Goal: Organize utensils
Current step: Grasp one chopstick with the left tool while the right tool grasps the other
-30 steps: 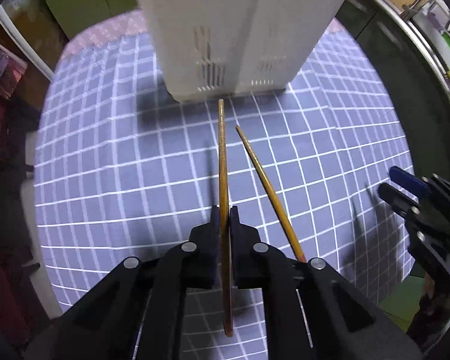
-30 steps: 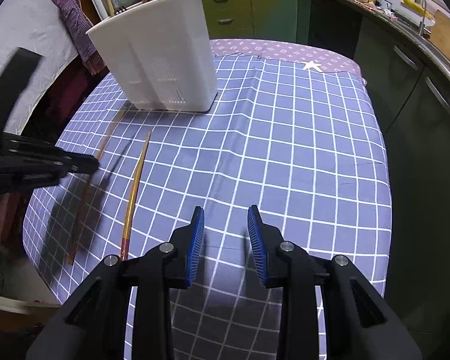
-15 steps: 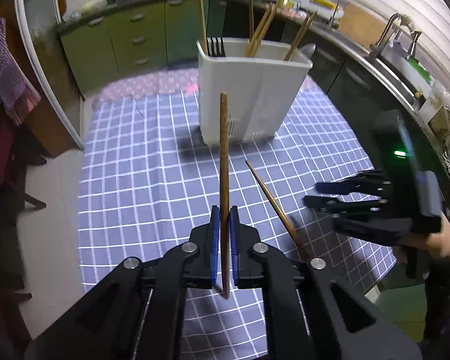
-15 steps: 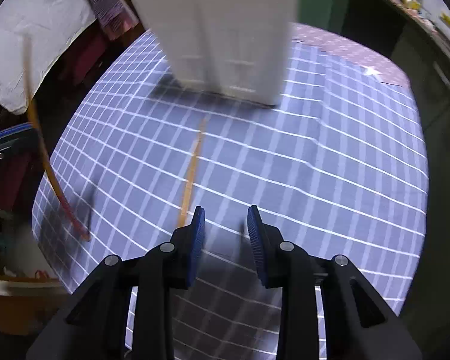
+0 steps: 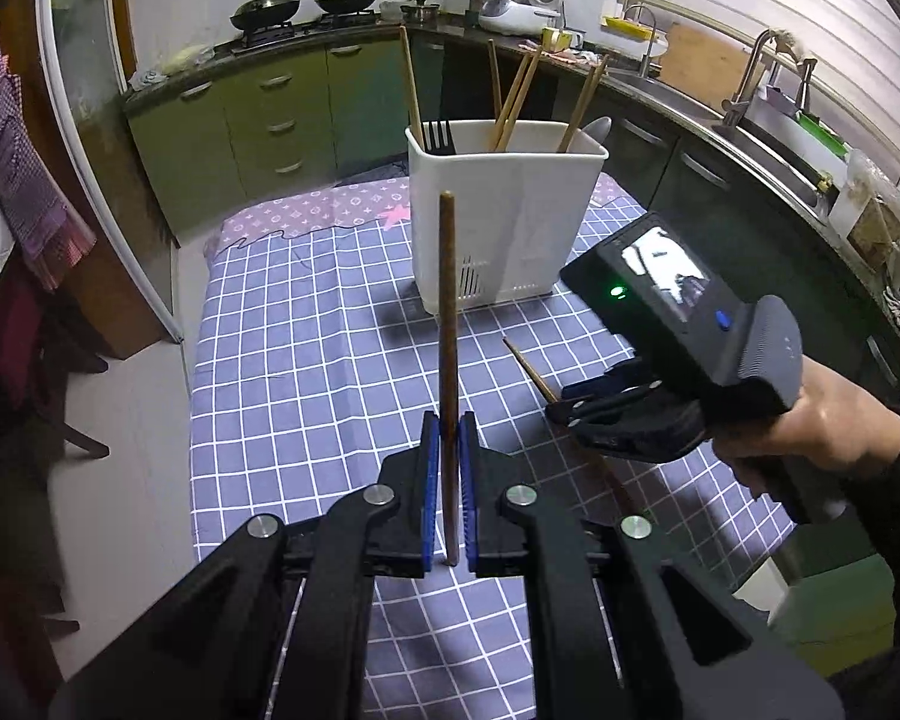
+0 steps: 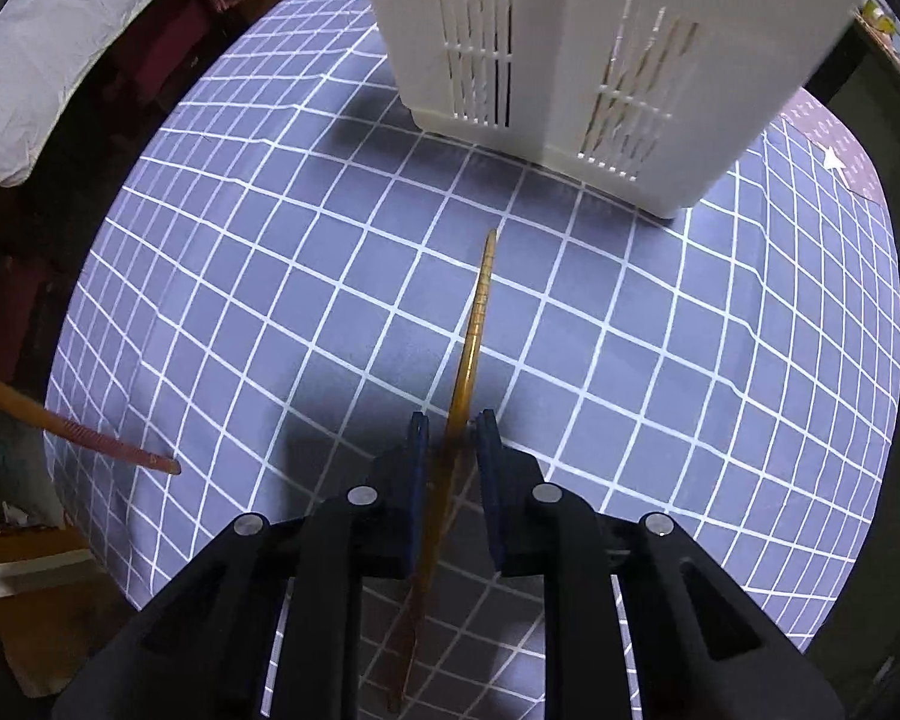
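My left gripper (image 5: 448, 420) is shut on a brown chopstick (image 5: 447, 300) and holds it raised above the checked cloth, pointing toward the white utensil holder (image 5: 504, 222). The holder has several chopsticks and a black fork in it. My right gripper (image 6: 452, 420) is open and low over the cloth, its jaws on either side of a second chopstick (image 6: 477, 312) that lies on the cloth. That chopstick also shows in the left wrist view (image 5: 525, 363). The holder (image 6: 570, 60) stands just beyond it. The held chopstick's end (image 6: 90, 438) shows at the left.
The table has a blue checked cloth (image 5: 306, 360). Its front and left edges drop to the floor. Green kitchen cabinets (image 5: 258, 126) and a counter with a sink (image 5: 768, 120) lie behind and to the right.
My left gripper has lifted its chopstick off the cloth and tilted it up. My right gripper has moved left and down until its open jaws straddle the lying chopstick.
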{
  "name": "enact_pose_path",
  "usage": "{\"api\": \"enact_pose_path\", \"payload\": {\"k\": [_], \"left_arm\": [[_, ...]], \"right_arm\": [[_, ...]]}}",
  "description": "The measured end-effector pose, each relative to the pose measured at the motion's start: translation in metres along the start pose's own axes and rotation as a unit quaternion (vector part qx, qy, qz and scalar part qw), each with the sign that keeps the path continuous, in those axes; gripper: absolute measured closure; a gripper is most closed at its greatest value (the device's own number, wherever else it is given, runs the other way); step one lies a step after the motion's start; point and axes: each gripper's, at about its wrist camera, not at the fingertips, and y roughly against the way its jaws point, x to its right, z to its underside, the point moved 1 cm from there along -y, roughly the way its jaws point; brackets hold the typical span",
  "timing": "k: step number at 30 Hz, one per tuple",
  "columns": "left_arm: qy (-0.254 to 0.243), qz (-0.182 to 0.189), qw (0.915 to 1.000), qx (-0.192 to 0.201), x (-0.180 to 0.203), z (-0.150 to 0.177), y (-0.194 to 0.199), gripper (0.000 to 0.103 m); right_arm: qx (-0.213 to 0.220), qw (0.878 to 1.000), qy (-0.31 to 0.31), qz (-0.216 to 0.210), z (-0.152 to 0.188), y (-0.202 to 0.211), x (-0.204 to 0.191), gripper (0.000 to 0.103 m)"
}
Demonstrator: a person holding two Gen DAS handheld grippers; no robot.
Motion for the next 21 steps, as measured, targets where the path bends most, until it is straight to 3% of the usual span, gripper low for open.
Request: {"api": "enact_pose_path", "payload": {"k": [3, 7, 11, 18, 21], "left_arm": [[-0.003, 0.0, 1.0, 0.001, 0.0, 0.001, 0.001, 0.096], [-0.003, 0.0, 1.0, 0.002, -0.001, 0.001, 0.001, 0.096], [-0.005, -0.001, 1.0, 0.003, -0.001, 0.002, 0.002, 0.096], [-0.013, 0.0, 0.9999, 0.004, 0.002, 0.003, 0.003, 0.096], [-0.016, -0.001, 0.9999, 0.005, 0.004, 0.004, 0.004, 0.096]], "right_arm": [[-0.003, 1.0, 0.002, 0.018, -0.003, -0.001, -0.003, 0.093], [0.001, 1.0, -0.001, 0.021, -0.008, -0.002, -0.004, 0.095], [0.036, 0.999, -0.004, 0.001, -0.006, 0.017, -0.002, 0.095], [0.181, 0.983, -0.013, 0.004, 0.025, 0.106, 0.005, 0.096], [0.224, 0.974, -0.018, 0.008, 0.05, 0.129, 0.01, 0.096]]}}
